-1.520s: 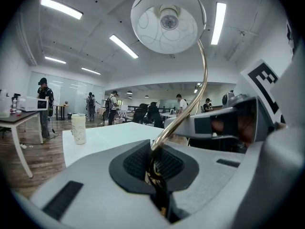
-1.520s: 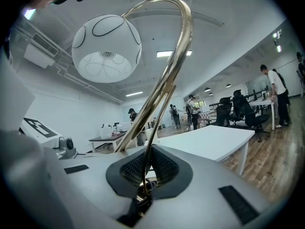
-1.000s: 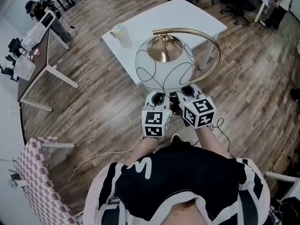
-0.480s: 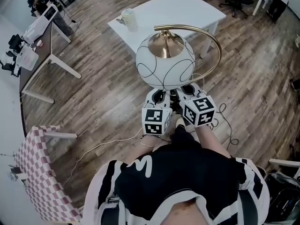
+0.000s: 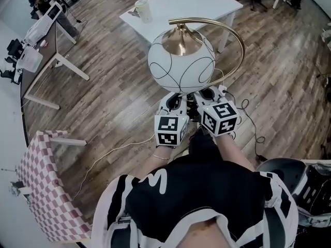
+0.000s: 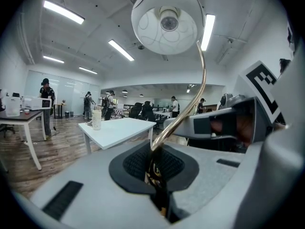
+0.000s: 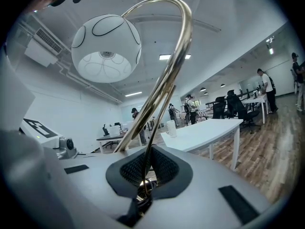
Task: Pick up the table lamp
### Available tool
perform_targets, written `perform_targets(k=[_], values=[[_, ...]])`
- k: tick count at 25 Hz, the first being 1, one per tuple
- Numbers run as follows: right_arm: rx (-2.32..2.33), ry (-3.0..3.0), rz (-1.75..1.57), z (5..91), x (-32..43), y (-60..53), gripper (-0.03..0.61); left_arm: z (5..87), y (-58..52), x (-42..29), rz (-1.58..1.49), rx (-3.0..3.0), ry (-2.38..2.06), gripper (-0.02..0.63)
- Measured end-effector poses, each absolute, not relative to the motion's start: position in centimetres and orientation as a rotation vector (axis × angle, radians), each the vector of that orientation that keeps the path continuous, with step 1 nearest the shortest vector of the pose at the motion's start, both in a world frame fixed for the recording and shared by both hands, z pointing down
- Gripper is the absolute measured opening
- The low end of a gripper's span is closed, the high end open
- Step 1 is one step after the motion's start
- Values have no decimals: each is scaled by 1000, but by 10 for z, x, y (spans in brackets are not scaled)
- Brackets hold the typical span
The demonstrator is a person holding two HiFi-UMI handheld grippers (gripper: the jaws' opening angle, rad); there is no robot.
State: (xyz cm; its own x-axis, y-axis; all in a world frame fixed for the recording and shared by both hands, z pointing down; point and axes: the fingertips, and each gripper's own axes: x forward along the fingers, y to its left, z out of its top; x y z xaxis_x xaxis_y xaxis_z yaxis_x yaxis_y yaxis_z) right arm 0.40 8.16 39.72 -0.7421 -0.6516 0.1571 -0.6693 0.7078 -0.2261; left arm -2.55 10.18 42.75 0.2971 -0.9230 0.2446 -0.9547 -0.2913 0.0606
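Bright even ceiling strip lighting (image 6: 62,12), soft shadows, fisheye edge distortion, blurred foreground

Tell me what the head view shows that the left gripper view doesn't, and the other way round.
Only the head view: the brass cap atop the white globe shade, the checkered chair and the person's black top.
Only the left gripper view: the bulb socket inside the shade, the ceiling light strips and the left hand-held gripper shut on the brass stem.
Both: the globe shade, the brass stem, the white table and the cup on it.
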Motion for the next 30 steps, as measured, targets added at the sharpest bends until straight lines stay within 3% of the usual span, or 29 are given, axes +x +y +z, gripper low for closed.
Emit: perform_targets(k=[30], values=[[1179,-2863,384,375,20,115,16,405,136,-9,224,2456,-1663,15]])
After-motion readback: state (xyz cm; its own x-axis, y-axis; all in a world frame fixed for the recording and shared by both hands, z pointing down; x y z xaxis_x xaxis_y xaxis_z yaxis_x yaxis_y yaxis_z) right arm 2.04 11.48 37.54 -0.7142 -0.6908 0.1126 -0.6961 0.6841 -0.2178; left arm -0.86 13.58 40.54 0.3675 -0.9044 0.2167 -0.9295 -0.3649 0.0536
